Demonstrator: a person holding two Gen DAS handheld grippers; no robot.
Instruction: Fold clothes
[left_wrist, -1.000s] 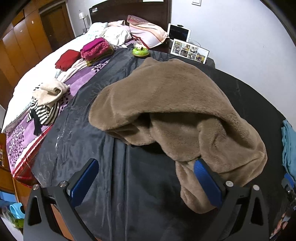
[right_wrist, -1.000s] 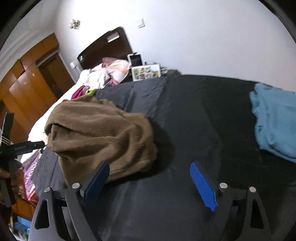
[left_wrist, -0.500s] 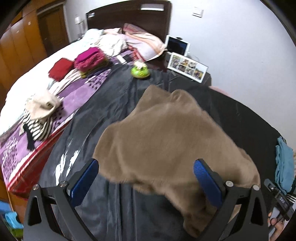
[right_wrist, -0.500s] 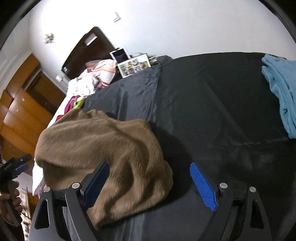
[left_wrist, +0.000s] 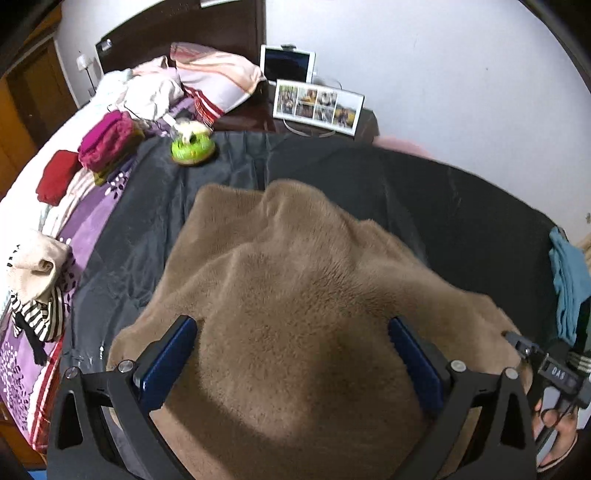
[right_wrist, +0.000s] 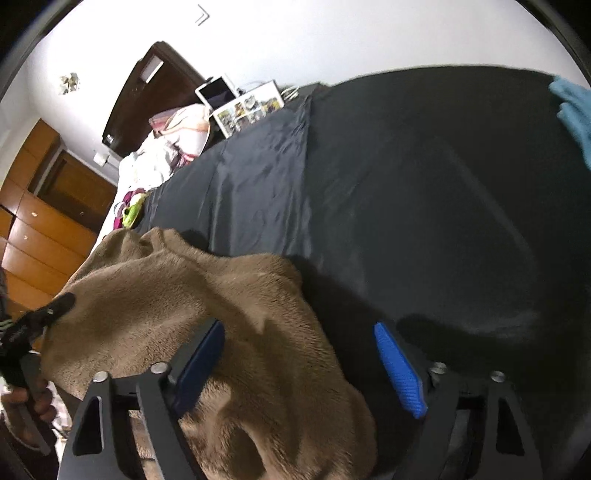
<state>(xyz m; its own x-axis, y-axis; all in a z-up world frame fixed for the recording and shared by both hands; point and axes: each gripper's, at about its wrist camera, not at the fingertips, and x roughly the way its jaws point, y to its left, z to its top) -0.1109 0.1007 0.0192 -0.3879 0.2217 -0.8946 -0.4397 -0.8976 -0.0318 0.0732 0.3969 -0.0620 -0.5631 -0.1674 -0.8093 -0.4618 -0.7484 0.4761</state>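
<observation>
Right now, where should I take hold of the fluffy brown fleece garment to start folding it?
Grip the fluffy brown fleece garment at its near-left edge, coming in low from the left over the dark sheet. That edge lies thin and flat there; the middle is a bunched mound, too thick to pinch.

Both my grippers share one build. The left gripper (left_wrist: 291, 363) has a black frame of curved struts with triangular cut-outs, round silver screw heads at the pivots, and flat dark-blue pads (left_wrist: 168, 363) on the inner faces of its fingers. The right gripper (right_wrist: 301, 363) matches it: black arms, silver screws, and ribbed blue pads (right_wrist: 399, 369), one brightly lit, one in shade. In the left wrist view its black body bears a small label with pale letters I cannot read for certain.
</observation>
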